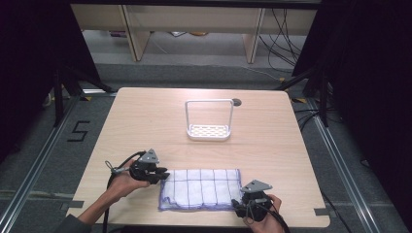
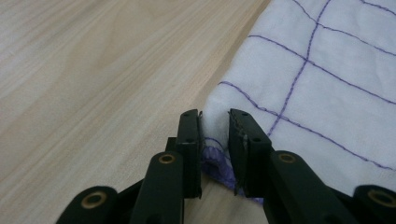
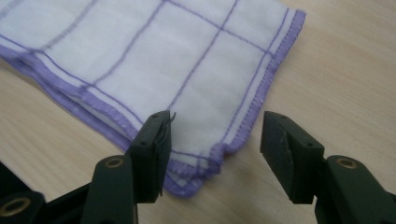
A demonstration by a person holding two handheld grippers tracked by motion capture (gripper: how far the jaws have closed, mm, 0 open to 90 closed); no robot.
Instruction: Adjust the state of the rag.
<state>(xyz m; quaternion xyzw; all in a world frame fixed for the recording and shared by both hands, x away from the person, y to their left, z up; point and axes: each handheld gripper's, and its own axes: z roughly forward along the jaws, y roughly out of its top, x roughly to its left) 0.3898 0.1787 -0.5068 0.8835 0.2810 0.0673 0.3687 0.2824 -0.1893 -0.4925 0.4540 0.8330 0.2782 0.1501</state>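
A white cloth [image 1: 201, 189] with a purple grid and purple hem lies folded flat near the table's front edge. My left gripper [image 1: 163, 175] is at its left end; in the left gripper view [image 2: 215, 135] the jaws stand close together, pinching a raised fold of the cloth [image 2: 327, 70] at its corner. My right gripper [image 1: 238, 203] is at the cloth's front right corner. In the right gripper view [image 3: 215, 140] its jaws stand wide apart, with the hemmed corner of the cloth [image 3: 163, 56] lying on the wood between them, untouched by the pads.
A white wire-framed rack [image 1: 209, 131] with a perforated base stands at the middle of the wooden table [image 1: 145, 121], beyond the cloth. A small round grommet [image 1: 236, 102] sits behind it. Black cables trail from both grippers over the front edge.
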